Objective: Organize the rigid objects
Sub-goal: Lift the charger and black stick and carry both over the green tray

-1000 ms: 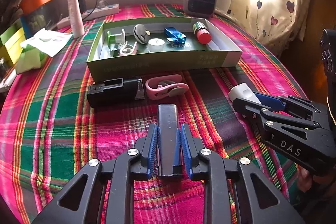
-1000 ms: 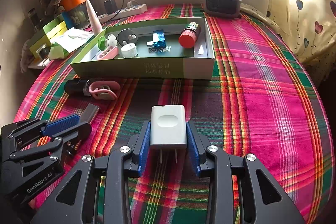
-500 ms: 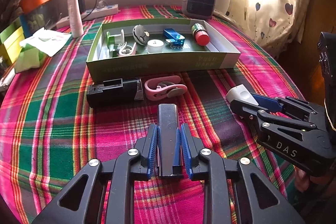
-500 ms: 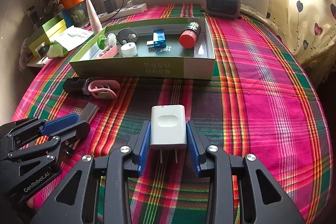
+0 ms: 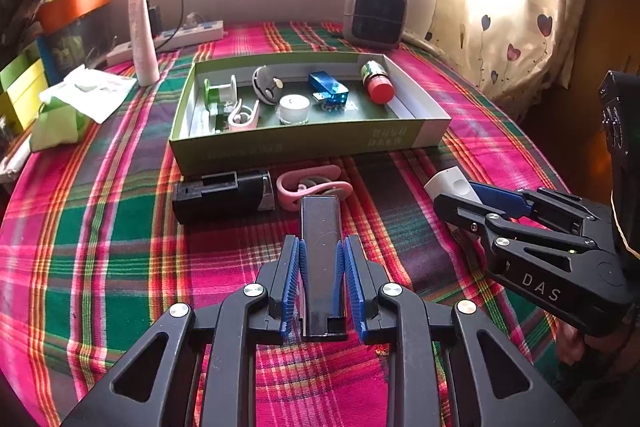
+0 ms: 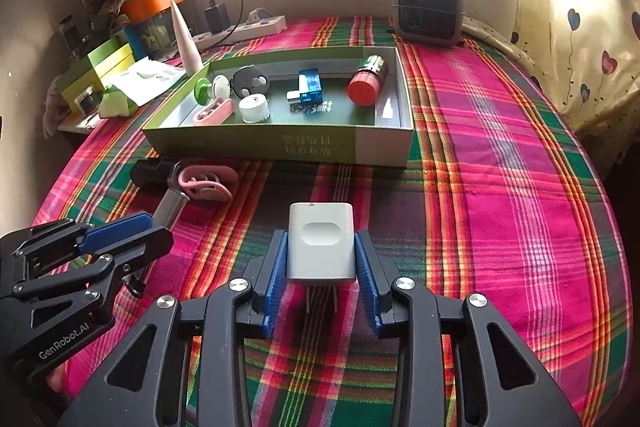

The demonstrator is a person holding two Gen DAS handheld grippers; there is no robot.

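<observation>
From my left wrist camera, my left gripper (image 5: 321, 283) is clamped on a slim dark bar (image 5: 321, 251), its blue pads (image 5: 294, 283) pressed against both long sides; the bar's near end is half hidden between my fingers, and I cannot make out what the bar actually is. It points away from me and tilts downward toward the plaid cloth (image 5: 100, 227), with its far tip overlapping a pink clip (image 5: 308, 187) so that part of the clip is covered. Just left of the clip lies a black case (image 5: 222, 195), and behind both sits the green tray (image 5: 304, 143), whose near wall hides the lower parts of the things inside. At the right edge my right gripper (image 5: 452, 195) comes in from the side, and only a corner of the white charger (image 5: 448, 185) shows past its fingers. From my right wrist camera, my right gripper (image 6: 322, 267) grasps the white charger (image 6: 321, 241) squarely between the pads, tilted down over the cloth, the metal prongs partly shadowed beneath it. At the lower left my left gripper (image 6: 160, 223) is cut off by the frame, and just the grey end of the bar (image 6: 171, 205) pokes out beyond it. The black case (image 6: 154, 175) is largely hidden behind the pink clip (image 6: 208, 183), in front of the tray (image 6: 280, 143).
</observation>
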